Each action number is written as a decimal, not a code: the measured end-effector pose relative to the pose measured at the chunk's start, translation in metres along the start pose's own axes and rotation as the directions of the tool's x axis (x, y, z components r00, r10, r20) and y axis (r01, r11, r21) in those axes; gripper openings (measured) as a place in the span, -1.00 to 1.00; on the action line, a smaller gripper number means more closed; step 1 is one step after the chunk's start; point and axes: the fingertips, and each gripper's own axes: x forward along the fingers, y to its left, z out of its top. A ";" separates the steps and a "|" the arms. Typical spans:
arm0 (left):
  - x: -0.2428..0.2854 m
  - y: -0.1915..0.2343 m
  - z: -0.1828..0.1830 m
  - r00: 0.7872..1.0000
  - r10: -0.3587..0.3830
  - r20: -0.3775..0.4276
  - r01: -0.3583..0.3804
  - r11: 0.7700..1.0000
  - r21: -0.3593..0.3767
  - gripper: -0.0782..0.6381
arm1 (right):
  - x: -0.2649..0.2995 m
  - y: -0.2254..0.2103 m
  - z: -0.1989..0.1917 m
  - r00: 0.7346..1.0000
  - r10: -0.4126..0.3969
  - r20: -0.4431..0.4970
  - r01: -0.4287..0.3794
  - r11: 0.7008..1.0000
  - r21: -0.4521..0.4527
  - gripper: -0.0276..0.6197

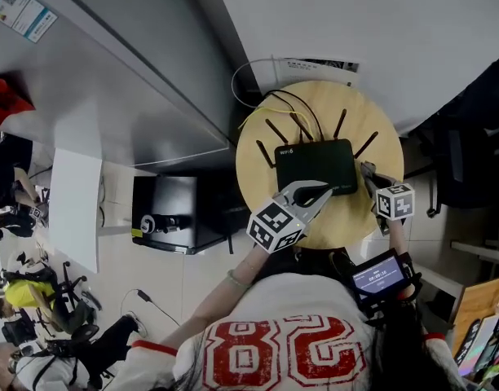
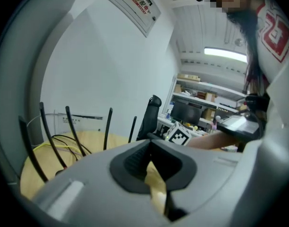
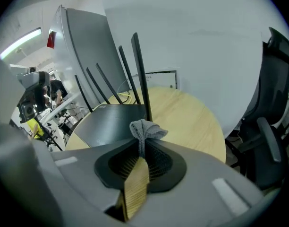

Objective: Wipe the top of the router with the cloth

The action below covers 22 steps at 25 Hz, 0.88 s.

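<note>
A black router (image 1: 315,157) with several upright antennas (image 2: 71,131) lies on a round wooden table (image 1: 262,149). My right gripper (image 1: 368,172) is at the router's right end, shut on a small bunched grey cloth (image 3: 145,129). In the right gripper view the cloth hangs just above the router's flat top (image 3: 111,122), beside one antenna. My left gripper (image 1: 315,192) is shut with nothing in it, its tips over the router's near edge. In the left gripper view the left gripper (image 2: 149,143) hides the router's body, so only antennas show.
Yellow and black cables (image 1: 290,108) trail behind the router toward the wall. A black office chair (image 3: 272,126) stands right of the table. A black box (image 1: 164,214) sits on the floor to the left, below a grey partition (image 1: 111,80).
</note>
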 end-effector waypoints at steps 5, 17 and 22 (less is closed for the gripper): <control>-0.009 0.015 -0.009 0.999 0.049 -0.004 -0.049 0.998 -0.035 -0.78 | 0.024 -0.004 0.006 0.998 0.036 -0.050 -0.036 0.999 -0.012 -0.79; -0.028 0.024 -0.009 0.989 0.146 0.014 -0.144 0.987 -0.075 -0.78 | 0.037 0.004 0.008 0.993 0.077 -0.094 -0.082 0.995 -0.051 -0.79; -0.027 0.027 -0.011 0.988 0.155 0.015 -0.153 0.984 -0.087 -0.78 | 0.036 0.006 0.007 0.993 0.088 -0.084 -0.092 0.995 -0.036 -0.79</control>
